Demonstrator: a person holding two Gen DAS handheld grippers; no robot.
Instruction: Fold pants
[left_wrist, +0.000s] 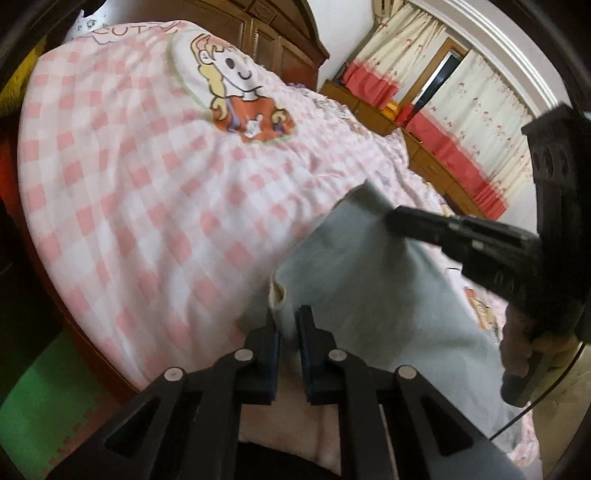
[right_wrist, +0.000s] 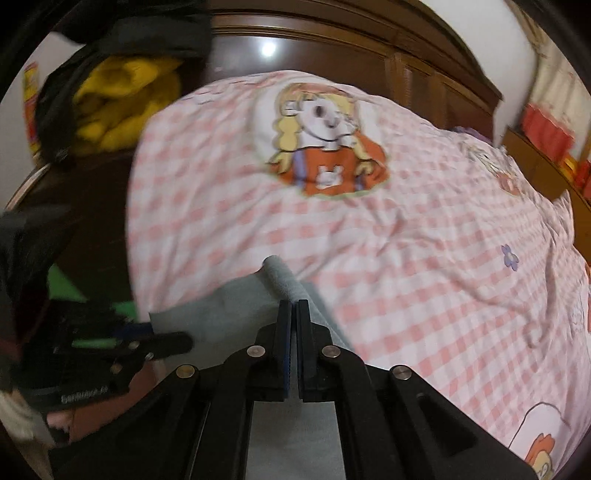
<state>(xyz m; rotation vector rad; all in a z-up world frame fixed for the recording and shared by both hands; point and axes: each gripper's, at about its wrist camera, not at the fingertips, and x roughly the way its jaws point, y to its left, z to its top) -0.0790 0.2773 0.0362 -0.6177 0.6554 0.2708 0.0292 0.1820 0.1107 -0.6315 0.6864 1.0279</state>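
- Left tongs (left_wrist: 287, 323): the two fingers sit a little apart with pale blue pants (left_wrist: 369, 295) cloth and a cream inner edge running between them; looks like they are gripping the near edge of the pants, but the pinch point is blurred, so that is only a judgement.
- Right tongs (right_wrist: 294, 314): fingers pressed together, clamped on a rolled grey-blue hem of the pants; cloth runs out ahead of the tips and hangs below them.
- Pants: held up off the near side of the bed (left_wrist: 147, 184) between both tongs, only partly resting on the checked pink quilt.
- Step in hand, judged: carrying an edge over for a fold; not laid flat yet.
- Risk: the left grip looks shallow, so a pull could slip the cloth out and drop that side.
- Risk: the tongs move unevenly, so the fold lands skewed or bunched on the soft quilt.
- Risk: the right tongs hold a roll rather than a flat edge, so layers may separate on release.
- Hidden: most of the pants below both tongs, waistband versus leg end unclear.
- Far side of the bed: wooden headboard (right_wrist: 332, 37), curtains (left_wrist: 461, 110), yellow bundle (right_wrist: 122, 99); all motion-blurred, edges cut by the fisheye rim.
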